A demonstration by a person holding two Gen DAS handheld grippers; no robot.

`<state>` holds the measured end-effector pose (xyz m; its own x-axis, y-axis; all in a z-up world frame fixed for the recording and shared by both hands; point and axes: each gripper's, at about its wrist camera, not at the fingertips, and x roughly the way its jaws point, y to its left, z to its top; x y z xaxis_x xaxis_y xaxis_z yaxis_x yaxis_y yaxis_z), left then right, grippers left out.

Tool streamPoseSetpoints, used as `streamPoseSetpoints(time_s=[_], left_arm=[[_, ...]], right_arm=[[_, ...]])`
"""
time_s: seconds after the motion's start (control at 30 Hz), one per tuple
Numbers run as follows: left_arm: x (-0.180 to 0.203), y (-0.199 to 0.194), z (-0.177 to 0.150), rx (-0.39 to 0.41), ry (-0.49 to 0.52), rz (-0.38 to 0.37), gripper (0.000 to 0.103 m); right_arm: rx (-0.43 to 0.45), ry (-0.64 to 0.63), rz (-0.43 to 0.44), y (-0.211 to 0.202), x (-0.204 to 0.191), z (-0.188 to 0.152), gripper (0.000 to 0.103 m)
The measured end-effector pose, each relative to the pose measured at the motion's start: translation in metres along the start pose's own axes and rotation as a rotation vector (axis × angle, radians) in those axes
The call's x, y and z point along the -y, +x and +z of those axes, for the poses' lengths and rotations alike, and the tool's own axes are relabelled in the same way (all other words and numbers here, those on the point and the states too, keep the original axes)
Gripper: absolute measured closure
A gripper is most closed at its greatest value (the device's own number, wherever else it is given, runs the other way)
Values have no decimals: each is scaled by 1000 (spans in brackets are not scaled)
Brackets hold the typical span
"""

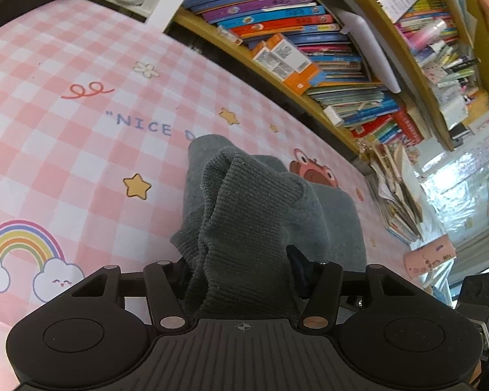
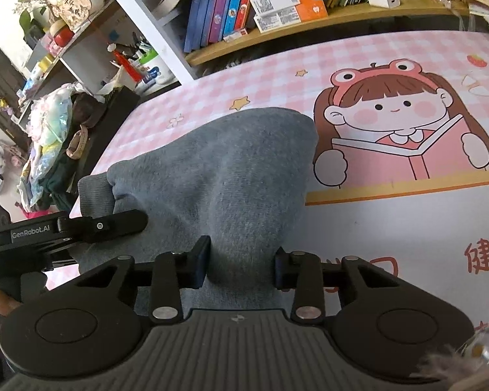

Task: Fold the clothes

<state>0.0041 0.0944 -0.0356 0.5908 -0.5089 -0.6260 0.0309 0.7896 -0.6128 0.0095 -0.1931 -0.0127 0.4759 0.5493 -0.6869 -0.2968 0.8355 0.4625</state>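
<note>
Left gripper (image 1: 241,270): jaws clamped on the ribbed cuff (image 1: 244,228) of a grey knit garment (image 1: 335,224); the cuff bunches up between the fingers and hides most of them. The rest of the cloth trails forward onto the pink checked table cover (image 1: 81,150), just over the printed "NICE" lettering (image 1: 143,125).

Right gripper (image 2: 243,268): jaws closed on a gathered fold of the same garment (image 2: 231,169) — cloth fills the gap between the two pads. From this side the fabric fans out and rests on the cover (image 2: 277,81), its far edge touching the cartoon girl print (image 2: 397,120). The left gripper's finger (image 2: 114,224) shows at the ribbed end, left of the fold.

Background — a wooden bookshelf (image 2: 309,16) packed with books runs along the table's far edge.
</note>
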Motion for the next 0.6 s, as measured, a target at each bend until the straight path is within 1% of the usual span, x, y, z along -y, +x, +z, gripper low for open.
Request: streamPoseSetpoints(time_s=[0.3, 0.6], left_arm=[[-4, -9, 8, -6, 16, -71, 49], [5, -7, 29, -24, 69, -149, 50]], right_arm=[[56, 4, -28, -12, -16, -4, 71], [130, -2, -66, -28, -26, 1, 71]])
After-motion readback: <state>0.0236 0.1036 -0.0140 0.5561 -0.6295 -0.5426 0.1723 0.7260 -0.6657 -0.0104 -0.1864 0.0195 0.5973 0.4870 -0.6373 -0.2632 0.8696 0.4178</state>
